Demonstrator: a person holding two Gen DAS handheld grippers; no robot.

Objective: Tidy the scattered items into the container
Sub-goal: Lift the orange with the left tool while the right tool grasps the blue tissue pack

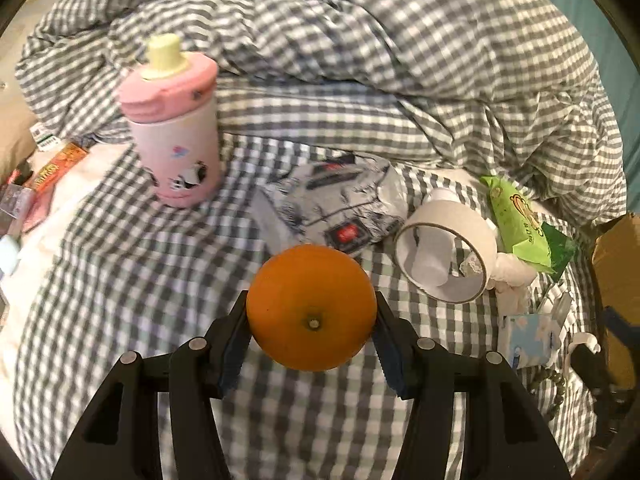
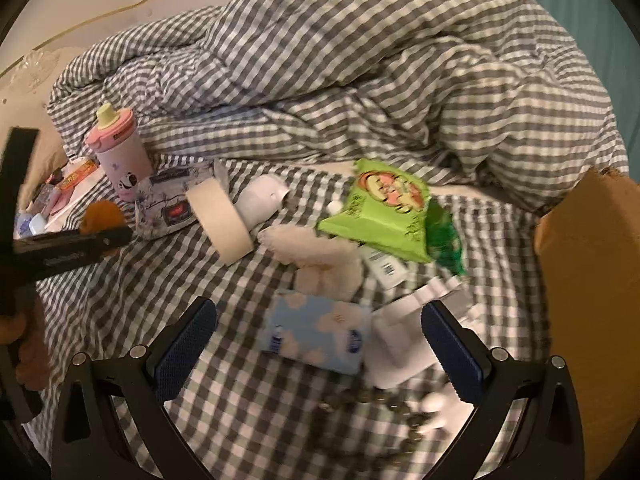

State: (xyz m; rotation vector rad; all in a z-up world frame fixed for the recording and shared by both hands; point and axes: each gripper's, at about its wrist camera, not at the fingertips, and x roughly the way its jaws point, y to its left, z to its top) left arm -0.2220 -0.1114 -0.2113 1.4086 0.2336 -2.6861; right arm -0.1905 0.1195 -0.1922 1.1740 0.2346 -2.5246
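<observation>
My left gripper [image 1: 312, 334] is shut on an orange [image 1: 311, 307], held above the checked bedsheet; the same orange [image 2: 102, 216] shows at the left of the right wrist view, behind the left gripper's black body. My right gripper [image 2: 320, 344] is open above a blue tissue pack [image 2: 316, 334] and white plastic pieces [image 2: 404, 344], touching neither. A cardboard box [image 2: 592, 300] stands at the right edge of the bed. Scattered on the sheet are a pink bottle [image 1: 174, 120], a grey printed pouch [image 1: 332, 204], a tape roll [image 1: 444, 248] and a green snack bag [image 2: 384, 212].
A bunched checked duvet [image 1: 360, 48] fills the back of the bed. A cream plush toy [image 2: 320, 260] and a dark bead string [image 2: 384, 412] lie near my right gripper. Small packets [image 1: 44, 176] sit at the left on a white cloth.
</observation>
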